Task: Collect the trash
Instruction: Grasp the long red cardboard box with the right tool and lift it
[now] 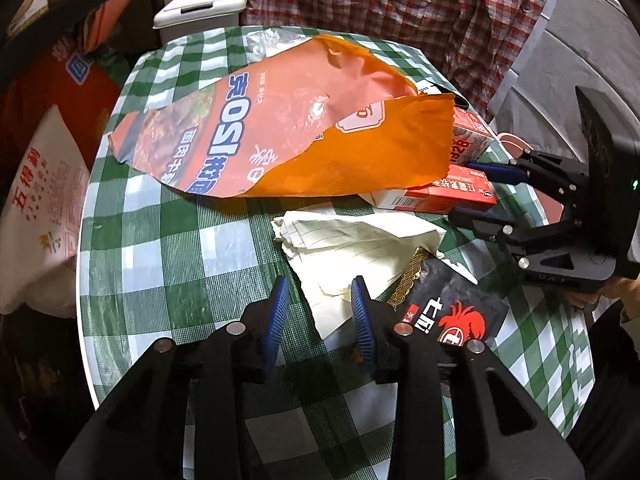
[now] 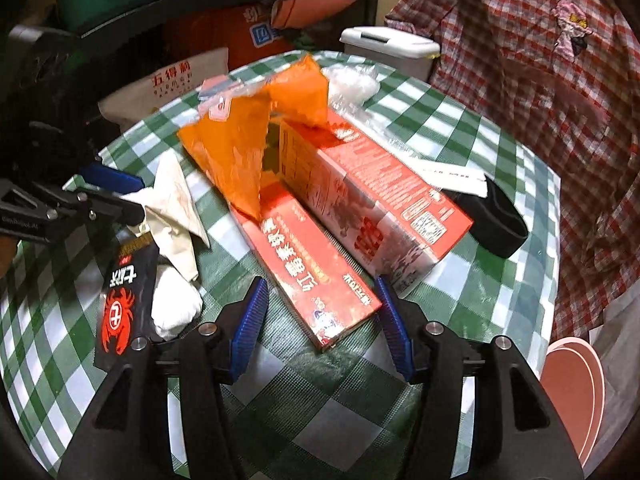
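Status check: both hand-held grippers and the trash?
Left hand-held gripper open over crumpled paper. Right hand-held gripper open around red box end, pads clear. Orange bag drapes the boxes.

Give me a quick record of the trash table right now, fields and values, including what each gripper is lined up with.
surface: round table with green checked cloth
largest item: orange snack bag, lying partly over the red boxes
boxes: flat red box; larger red carton beside it
paper: crumpled lined paper
other: black crab packet
bin: white lidded bin beyond the table
left gripper: open, over the paper
right gripper: open, around the flat red box's near end
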{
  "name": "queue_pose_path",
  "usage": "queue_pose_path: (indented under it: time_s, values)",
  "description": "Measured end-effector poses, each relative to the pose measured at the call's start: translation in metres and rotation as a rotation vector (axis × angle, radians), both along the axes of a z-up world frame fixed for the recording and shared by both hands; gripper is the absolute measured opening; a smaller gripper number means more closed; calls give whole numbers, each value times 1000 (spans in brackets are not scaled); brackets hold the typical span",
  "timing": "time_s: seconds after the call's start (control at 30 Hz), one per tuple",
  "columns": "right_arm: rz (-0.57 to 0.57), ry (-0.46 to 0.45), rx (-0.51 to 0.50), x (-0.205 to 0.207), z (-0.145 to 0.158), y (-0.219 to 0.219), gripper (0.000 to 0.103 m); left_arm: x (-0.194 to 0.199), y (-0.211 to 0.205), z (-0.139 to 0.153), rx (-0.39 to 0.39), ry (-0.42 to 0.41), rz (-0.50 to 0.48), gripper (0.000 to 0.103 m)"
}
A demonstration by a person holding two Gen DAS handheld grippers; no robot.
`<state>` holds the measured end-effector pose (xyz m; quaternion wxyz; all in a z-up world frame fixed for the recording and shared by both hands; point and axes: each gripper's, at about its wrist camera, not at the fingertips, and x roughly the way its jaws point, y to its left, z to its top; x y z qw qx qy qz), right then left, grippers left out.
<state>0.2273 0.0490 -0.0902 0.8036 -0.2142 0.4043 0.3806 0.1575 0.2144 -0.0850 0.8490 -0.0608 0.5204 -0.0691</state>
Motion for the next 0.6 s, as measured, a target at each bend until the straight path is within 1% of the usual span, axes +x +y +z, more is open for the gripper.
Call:
queue_pose_path:
  time_s: [0.1, 0.17, 0.2, 0.23, 0.33, 0.4, 0.5, 0.6]
  values:
    - [10, 3, -8, -2, -1, 1, 56, 0, 1, -2, -9, 13, 3, 33]
    - [17, 7, -12, -4, -1, 1, 53, 0, 0, -3, -8, 19, 0, 33]
    - [21, 6, -13, -5, -1, 1, 47, -1, 0, -3, -9, 22, -3, 33]
    - [26, 6, -14, -6, 0, 1, 45, -1, 0, -4, -12, 25, -6, 33]
    - [40, 4, -17, -10, 2, -2, 41, -2, -1, -4, -12, 32, -10, 31]
    - [45, 3, -15, -14, 4, -4, 40, -2, -2, -4, -14, 35, -13, 19]
    - [44, 1, -4, -17, 10, -9, 40, -2, -3, -1, -4, 30, -15, 9]
    - [33, -5, 11, -21, 19, -17, 39, -4, -3, 4, 3, 16, -17, 5]
